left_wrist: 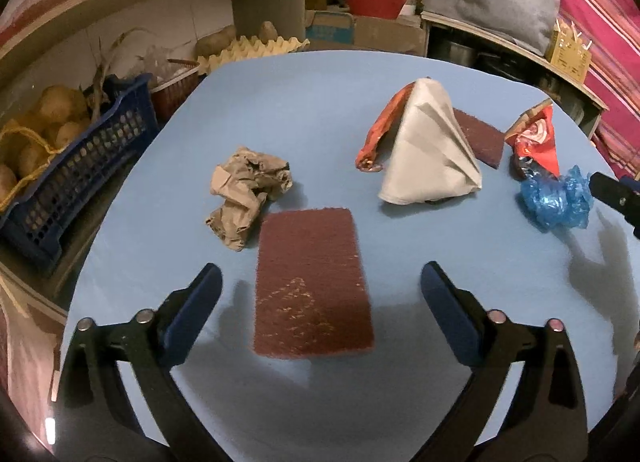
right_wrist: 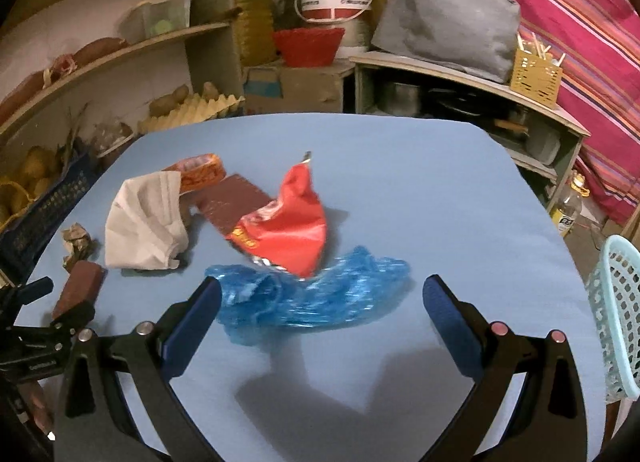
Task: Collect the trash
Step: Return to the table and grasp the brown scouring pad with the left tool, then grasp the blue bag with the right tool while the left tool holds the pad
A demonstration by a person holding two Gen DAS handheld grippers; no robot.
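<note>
both claws spread wide, empty. left gripper (left_wrist: 320, 294) hangs over a maroon scouring pad (left_wrist: 312, 282), crumpled brown paper (left_wrist: 246, 196) just far-left. right gripper (right_wrist: 322, 302) faces the blue plastic bag (right_wrist: 312, 298), red wrapper (right_wrist: 286, 222) touching behind.

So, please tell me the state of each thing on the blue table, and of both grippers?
Left gripper: open, empty.
Right gripper: open, empty.
Brown paper ball: crumpled.
Near maroon scouring pad: flat.
Grey paper bag: creased, standing like a tent.
Red snack wrapper: crumpled, torn open.
Blue plastic bag: scrunched.
</note>
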